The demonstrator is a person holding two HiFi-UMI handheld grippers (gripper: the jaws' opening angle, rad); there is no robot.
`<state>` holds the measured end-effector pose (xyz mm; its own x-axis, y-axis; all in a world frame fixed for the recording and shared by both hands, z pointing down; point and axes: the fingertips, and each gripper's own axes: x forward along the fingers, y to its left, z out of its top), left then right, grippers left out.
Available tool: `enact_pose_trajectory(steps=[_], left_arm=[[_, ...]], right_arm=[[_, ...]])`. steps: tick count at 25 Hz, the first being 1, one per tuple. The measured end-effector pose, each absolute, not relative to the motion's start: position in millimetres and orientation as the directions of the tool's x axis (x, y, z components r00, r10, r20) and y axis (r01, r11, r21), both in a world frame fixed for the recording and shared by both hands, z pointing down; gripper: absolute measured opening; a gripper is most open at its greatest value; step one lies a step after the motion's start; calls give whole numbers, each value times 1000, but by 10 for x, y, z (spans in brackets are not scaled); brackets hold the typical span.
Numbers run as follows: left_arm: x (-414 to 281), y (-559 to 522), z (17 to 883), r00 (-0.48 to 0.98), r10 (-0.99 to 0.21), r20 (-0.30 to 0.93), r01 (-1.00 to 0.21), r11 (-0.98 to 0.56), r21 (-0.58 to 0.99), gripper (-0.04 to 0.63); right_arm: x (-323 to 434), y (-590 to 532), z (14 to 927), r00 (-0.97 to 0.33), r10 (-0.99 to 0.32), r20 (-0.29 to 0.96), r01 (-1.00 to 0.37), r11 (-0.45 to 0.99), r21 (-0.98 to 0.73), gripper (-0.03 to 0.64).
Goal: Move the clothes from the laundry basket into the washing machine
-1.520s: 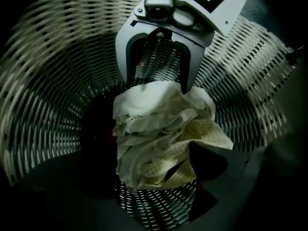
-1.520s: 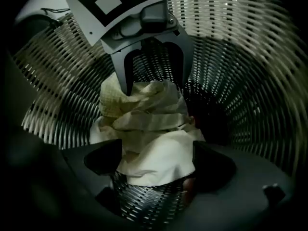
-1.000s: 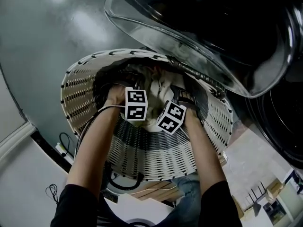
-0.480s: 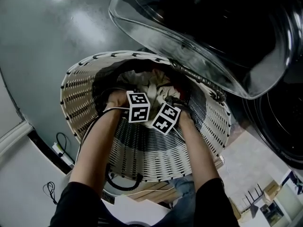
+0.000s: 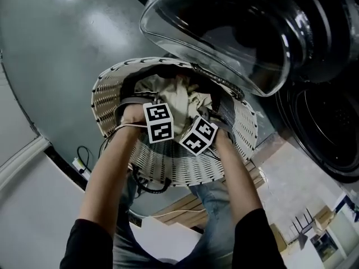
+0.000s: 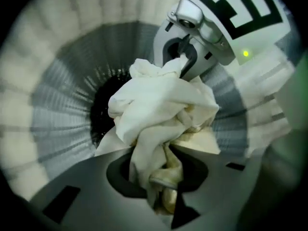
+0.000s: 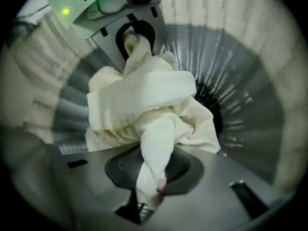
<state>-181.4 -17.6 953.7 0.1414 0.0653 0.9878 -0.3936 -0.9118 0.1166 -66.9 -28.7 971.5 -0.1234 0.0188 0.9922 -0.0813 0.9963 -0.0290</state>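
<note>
A cream garment [image 5: 175, 96] hangs bunched inside the white-and-grey wicker laundry basket [image 5: 110, 82]. Both grippers point straight down into the basket, side by side. My left gripper [image 6: 161, 202] has just been closing and is shut on a twisted fold of the garment [image 6: 159, 109]. My right gripper [image 7: 151, 196] has also just been closing and pinches another fold of the same garment [image 7: 144, 105]. In the head view the marker cubes of the left gripper [image 5: 159, 122] and the right gripper [image 5: 198, 135] hide the jaws. The washing machine's glass door [image 5: 224, 38] stands open above the basket.
The dark drum opening [image 5: 331, 128] lies to the right of the basket. Cables [image 5: 83, 157] trail on the dark grey floor [image 5: 50, 43] at the left, beside a white baseboard [image 5: 22, 156]. The basket's ribbed wall [image 6: 48, 95] rings the garment closely.
Both grippers have risen within the basket and lifted the cream garment with them. The view has swung so that more of the washing machine's drum shows at the right.
</note>
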Motion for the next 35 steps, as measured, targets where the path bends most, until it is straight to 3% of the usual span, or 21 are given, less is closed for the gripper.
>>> enact_pose_trajectory(steps=[16, 24, 35], left_arm=[[-1938, 172, 7695, 190, 23, 982, -490, -864, 114, 117], [-1874, -67, 6698, 253, -146, 956, -592, -805, 34, 117], [-1732, -163, 5430, 320, -313, 894, -650, -759, -32, 115]], right_arm=[[-702, -1, 7906, -229, -43, 973, -255, 967, -17, 87], [-614, -211, 6947, -339, -190, 922, -484, 875, 2, 87], [-447, -279, 5641, -381, -374, 846, -674, 738, 23, 86]])
